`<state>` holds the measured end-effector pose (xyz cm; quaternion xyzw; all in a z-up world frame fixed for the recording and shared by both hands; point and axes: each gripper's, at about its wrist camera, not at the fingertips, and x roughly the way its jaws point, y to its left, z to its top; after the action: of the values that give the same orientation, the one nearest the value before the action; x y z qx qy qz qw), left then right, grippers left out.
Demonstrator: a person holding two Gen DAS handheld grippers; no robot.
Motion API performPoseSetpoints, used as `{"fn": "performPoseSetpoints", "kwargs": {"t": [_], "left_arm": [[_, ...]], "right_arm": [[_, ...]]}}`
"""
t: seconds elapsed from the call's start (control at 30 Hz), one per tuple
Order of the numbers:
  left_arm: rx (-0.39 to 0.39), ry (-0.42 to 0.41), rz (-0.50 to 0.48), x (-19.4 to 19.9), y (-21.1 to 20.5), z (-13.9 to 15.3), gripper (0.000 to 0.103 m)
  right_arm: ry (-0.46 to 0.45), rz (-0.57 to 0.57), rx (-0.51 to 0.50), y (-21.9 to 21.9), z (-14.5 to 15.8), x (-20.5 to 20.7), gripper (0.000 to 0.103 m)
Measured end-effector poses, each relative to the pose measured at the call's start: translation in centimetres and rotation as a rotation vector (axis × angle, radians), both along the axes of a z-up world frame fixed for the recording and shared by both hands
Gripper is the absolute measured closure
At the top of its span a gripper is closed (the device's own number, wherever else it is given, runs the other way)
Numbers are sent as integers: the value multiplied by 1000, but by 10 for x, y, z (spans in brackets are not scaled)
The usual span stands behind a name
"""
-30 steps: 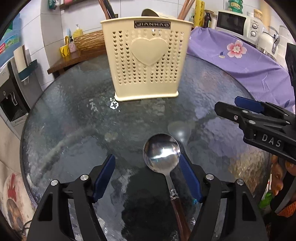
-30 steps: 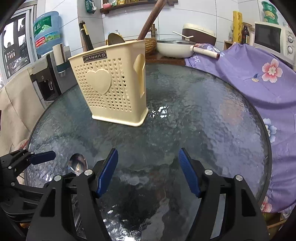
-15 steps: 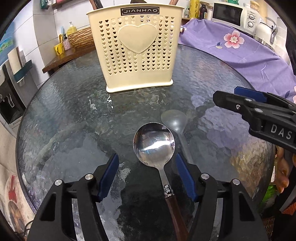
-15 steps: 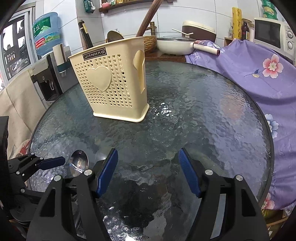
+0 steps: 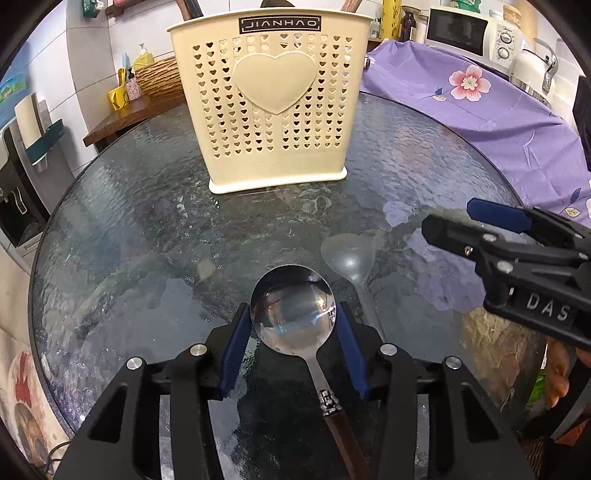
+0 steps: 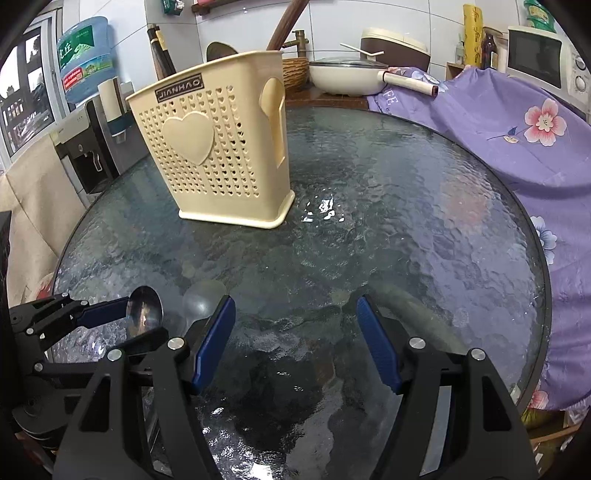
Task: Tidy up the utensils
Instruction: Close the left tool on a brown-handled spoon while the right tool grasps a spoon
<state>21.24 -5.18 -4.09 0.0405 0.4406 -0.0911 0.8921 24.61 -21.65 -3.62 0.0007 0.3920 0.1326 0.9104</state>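
A steel spoon (image 5: 292, 308) with a brown handle is held between the blue pads of my left gripper (image 5: 292, 317), which is shut on its bowl, lifted above the glass table (image 5: 147, 221). The spoon also shows in the right wrist view (image 6: 144, 310). A cream perforated utensil holder (image 5: 271, 103) with a heart stands upright at the table's far middle, holding several utensils; it also shows in the right wrist view (image 6: 218, 147). My right gripper (image 6: 295, 339) is open and empty over the near table, and appears at the right of the left wrist view (image 5: 517, 251).
A purple flowered cloth (image 6: 517, 122) drapes the table's right side. A counter behind holds a pan (image 6: 347, 77), a wicker basket (image 5: 162, 79) and a microwave (image 5: 465, 29). A water dispenser (image 6: 85, 140) stands at the left.
My left gripper's jaws have closed onto the spoon's bowl and the spoon has come up from the glass. The left gripper has moved nearer the holder. The right gripper stays open.
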Motion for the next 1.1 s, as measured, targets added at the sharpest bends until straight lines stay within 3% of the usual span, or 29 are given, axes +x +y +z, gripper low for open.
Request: {"fn": "performPoseSetpoints", "kwargs": {"t": [0.53, 0.73, 1.1], "left_arm": [[-23, 1, 85, 17, 56, 0, 57], [-22, -9, 77, 17, 55, 1, 57], [-45, -11, 69, 18, 58, 1, 57]], "right_arm": [[68, 134, -61, 60, -8, -6, 35], [107, 154, -118, 83, -17, 0, 35], [103, 149, -133, 96, -19, 16, 59]]}}
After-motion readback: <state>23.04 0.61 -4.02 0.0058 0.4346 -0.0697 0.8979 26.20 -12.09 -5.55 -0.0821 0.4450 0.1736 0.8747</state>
